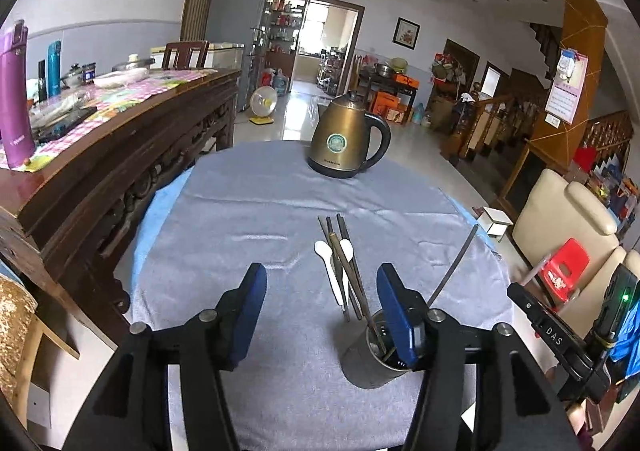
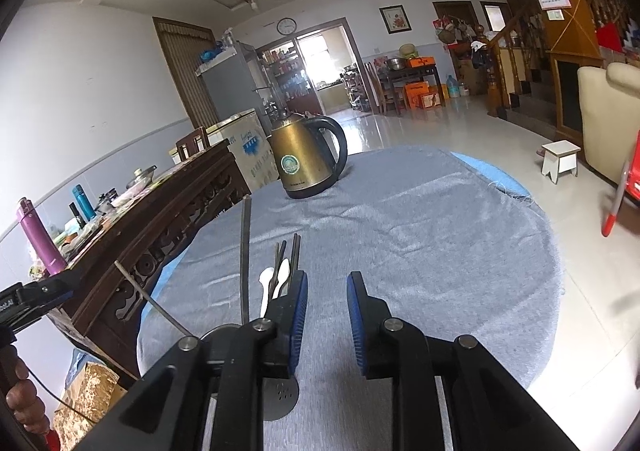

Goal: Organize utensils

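A metal utensil cup [image 1: 366,361] stands on the grey-clothed round table [image 1: 260,211]. It holds several dark chopsticks [image 1: 344,255] and two white spoons [image 1: 326,255]; one chopstick [image 1: 456,263] leans far out to the right. My left gripper [image 1: 322,293] is open, with nothing pressed between its blue pads, and its right finger [image 1: 394,307] overlaps the cup's rim. In the right wrist view the cup [image 2: 280,397] sits mostly hidden behind the left finger [image 2: 298,315]. The chopsticks [image 2: 295,255] and spoons [image 2: 267,279] rise above it. My right gripper [image 2: 328,321] is open a little on bare cloth.
A brass kettle [image 1: 348,139] stands at the table's far side. A carved wooden sideboard [image 1: 120,155] crowded with bottles and dishes runs along the left. A cream armchair [image 1: 568,219], a red stool [image 1: 564,267] and a small white stool [image 2: 560,159] lie to the right.
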Available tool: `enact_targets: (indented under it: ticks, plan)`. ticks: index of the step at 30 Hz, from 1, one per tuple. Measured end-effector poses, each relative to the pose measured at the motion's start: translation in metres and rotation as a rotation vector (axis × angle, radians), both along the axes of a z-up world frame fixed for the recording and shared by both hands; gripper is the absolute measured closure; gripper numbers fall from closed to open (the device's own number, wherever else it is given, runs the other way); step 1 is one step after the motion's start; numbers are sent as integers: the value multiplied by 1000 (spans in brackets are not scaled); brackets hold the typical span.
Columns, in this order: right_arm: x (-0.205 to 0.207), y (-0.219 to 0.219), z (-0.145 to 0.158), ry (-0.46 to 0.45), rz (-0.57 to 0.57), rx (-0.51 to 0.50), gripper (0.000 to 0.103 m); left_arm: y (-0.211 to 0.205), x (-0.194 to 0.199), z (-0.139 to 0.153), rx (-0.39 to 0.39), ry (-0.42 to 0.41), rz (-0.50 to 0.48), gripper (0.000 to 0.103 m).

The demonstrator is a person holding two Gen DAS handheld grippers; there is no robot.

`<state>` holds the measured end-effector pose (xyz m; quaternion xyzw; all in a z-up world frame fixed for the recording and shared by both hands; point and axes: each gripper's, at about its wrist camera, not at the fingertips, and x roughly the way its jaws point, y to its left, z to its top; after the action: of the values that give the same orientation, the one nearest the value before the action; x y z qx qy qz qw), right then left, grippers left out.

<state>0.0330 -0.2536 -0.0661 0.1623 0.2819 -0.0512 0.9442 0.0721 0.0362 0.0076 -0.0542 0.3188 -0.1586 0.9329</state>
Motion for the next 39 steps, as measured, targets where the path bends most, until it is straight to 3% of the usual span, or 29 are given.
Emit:
enact_targets:
  ticks: [15, 22, 26, 30, 35, 39]
  plan:
    - [-22, -8, 21, -41, -15, -12, 81, -1, -15, 16, -36, 0, -11, 41]
    - [-47, -18, 43, -100, -47, -21, 80, 4, -61, 81, -35, -189, -36, 40]
    - [-57, -25, 54, -134, -68, -20, 80, 7, -99, 126, -24, -352, -62, 30]
    - [-59, -29, 55, -137, -74, -4, 80, 10, -130, 158, -3, -480, -49, 26]
    - [-61, -25, 56, -140, -58, -13, 80, 12, -142, 169, -7, -529, -62, 15]
    - [-58, -21, 53, -122, -43, -16, 80, 12, -120, 154, 3, -438, -42, 15]
